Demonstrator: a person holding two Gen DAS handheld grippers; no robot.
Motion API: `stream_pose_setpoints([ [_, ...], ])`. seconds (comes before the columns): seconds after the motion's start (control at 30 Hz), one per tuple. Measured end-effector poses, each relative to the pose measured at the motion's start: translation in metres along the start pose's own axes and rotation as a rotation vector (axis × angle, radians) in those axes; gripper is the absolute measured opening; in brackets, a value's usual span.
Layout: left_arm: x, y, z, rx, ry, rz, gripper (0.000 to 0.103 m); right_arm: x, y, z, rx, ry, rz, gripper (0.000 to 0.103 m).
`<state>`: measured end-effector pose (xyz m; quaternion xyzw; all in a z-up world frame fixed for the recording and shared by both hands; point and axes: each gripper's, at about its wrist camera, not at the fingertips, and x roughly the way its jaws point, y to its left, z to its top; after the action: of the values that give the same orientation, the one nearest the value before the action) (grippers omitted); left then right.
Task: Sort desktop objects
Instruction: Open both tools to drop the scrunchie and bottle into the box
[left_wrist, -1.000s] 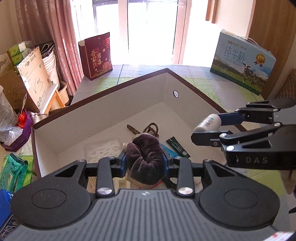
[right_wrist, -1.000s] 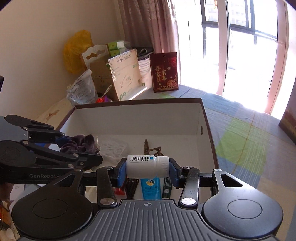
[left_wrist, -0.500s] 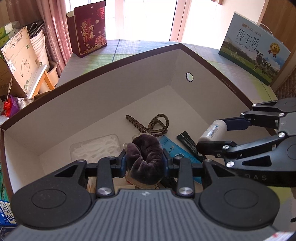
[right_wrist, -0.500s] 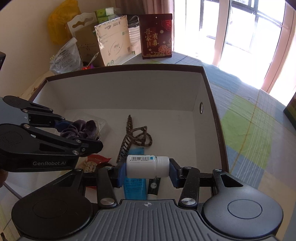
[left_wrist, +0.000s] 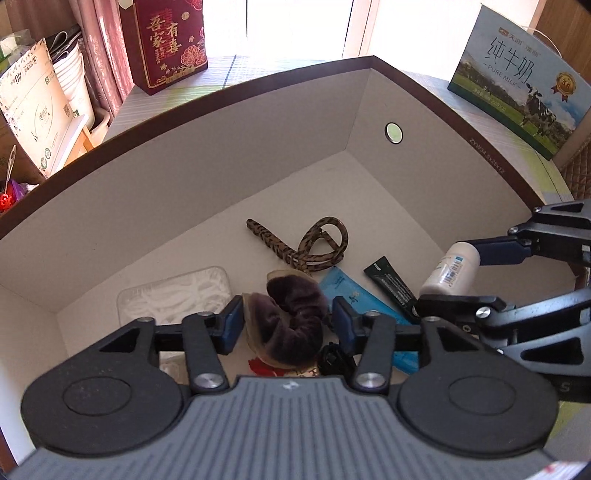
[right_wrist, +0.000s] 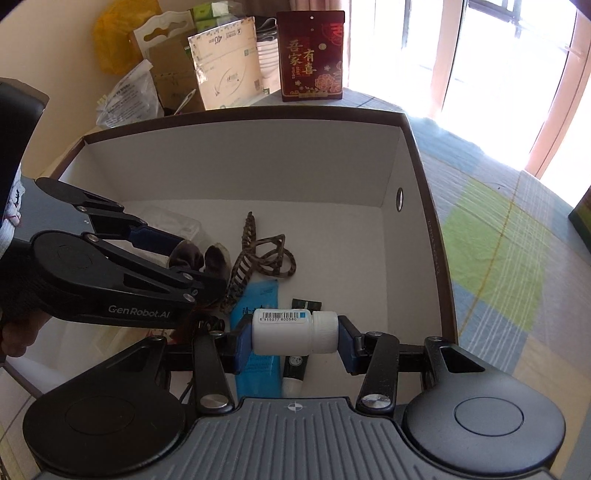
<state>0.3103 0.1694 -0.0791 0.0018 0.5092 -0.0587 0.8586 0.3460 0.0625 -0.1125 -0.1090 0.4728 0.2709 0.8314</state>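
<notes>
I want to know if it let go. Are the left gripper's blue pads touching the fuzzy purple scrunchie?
Apart. In the left wrist view the left gripper is opening, with a gap between each pad and the scrunchie.

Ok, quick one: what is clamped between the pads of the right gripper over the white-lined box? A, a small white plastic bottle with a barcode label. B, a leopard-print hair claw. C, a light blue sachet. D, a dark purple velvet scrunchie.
A: the small white plastic bottle with a barcode label sits crosswise between the blue pads of the right gripper, above the white-lined box.
</notes>
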Motion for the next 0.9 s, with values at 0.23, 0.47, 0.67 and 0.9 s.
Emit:
stream_pose_setpoints([
  [0.23, -0.011, 0.002, -0.007, -0.009, -0.005, 0.017, 0.06, 0.001, 0.001, -0.002, -0.028, 0.02, 0.01, 0.044],
  [0.47, -0.022, 0.006, -0.014, -0.021, 0.002, 0.06, 0.064, 0.0, 0.01, -0.002, -0.103, 0.098, 0.016, 0.044],
  [0.67, -0.035, 0.004, -0.017, -0.016, -0.013, 0.074, 0.068, -0.006, 0.016, 0.001, -0.155, 0.108, 0.008, 0.044],
  [0.9, -0.043, 0.001, -0.023, -0.016, -0.016, 0.087, 0.072, -0.011, 0.016, 0.002, -0.275, 0.123, -0.043, 0.044],
])
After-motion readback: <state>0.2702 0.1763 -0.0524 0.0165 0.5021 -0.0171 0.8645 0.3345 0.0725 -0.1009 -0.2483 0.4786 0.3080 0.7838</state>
